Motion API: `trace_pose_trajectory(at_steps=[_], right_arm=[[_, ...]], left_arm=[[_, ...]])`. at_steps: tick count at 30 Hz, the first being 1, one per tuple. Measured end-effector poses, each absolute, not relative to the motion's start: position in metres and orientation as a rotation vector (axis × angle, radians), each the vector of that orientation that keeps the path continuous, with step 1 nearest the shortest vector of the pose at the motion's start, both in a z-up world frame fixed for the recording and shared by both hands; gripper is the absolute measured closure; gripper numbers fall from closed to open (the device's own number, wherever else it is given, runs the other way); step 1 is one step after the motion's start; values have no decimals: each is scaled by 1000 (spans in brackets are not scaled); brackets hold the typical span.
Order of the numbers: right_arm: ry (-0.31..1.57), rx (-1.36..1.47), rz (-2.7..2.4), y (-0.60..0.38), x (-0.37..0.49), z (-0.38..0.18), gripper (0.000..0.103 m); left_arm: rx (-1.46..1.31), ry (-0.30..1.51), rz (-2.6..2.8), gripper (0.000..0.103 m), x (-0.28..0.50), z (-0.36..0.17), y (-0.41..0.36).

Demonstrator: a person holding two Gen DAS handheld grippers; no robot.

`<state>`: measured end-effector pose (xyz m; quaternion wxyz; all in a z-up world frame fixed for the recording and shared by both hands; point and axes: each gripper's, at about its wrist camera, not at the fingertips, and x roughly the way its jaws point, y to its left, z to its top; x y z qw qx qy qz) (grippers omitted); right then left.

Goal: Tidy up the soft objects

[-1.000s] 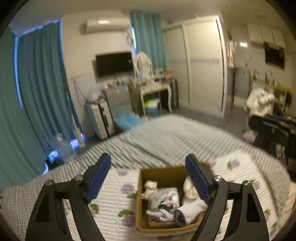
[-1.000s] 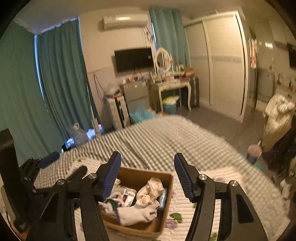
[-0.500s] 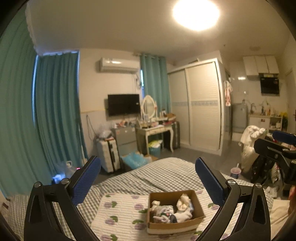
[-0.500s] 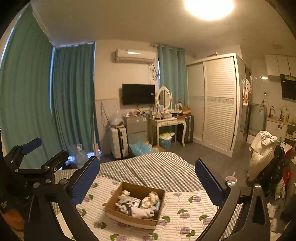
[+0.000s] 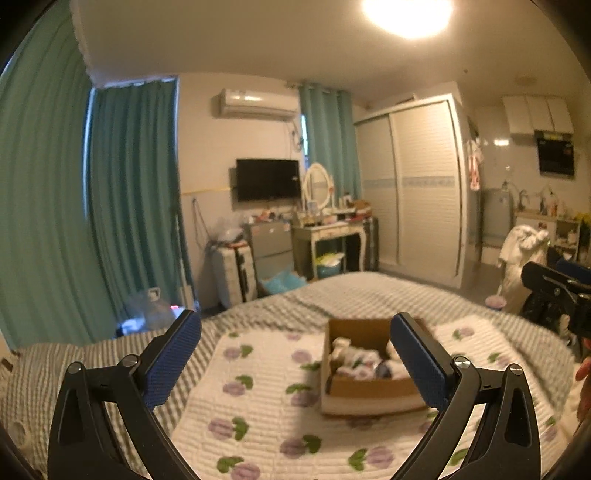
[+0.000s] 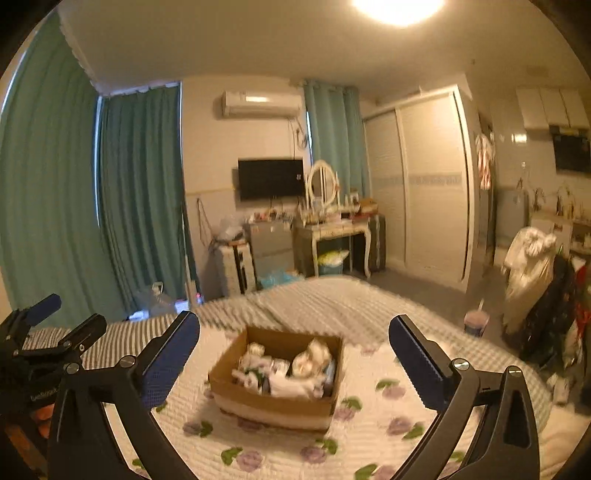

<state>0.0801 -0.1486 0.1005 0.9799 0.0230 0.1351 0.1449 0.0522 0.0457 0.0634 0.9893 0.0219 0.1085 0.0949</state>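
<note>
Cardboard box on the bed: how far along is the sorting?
Done: nothing visibly sorted; the soft items all sit jumbled in the cardboard box on the floral quilt. In hand: nothing; left gripper and right gripper are open and empty. Left: everything.

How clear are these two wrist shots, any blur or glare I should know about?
Left wrist view: ceiling light blown out, cardboard box and quilt smeared, left tool sharp. Right wrist view: same glare, box softly blurred, right tool crisp; both show fisheye bending and dark corners.
</note>
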Motion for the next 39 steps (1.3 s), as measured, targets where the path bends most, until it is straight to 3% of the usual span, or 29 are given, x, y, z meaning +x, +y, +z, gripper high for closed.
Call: trace_pose_trajectory(at_steps=[9, 39], right_arm=[[352, 37, 224, -142, 98, 25, 0], [362, 29, 218, -144, 96, 29, 0]], left_arm=[[62, 249, 151, 0, 65, 28, 43], [15, 317, 142, 0, 68, 17, 49]])
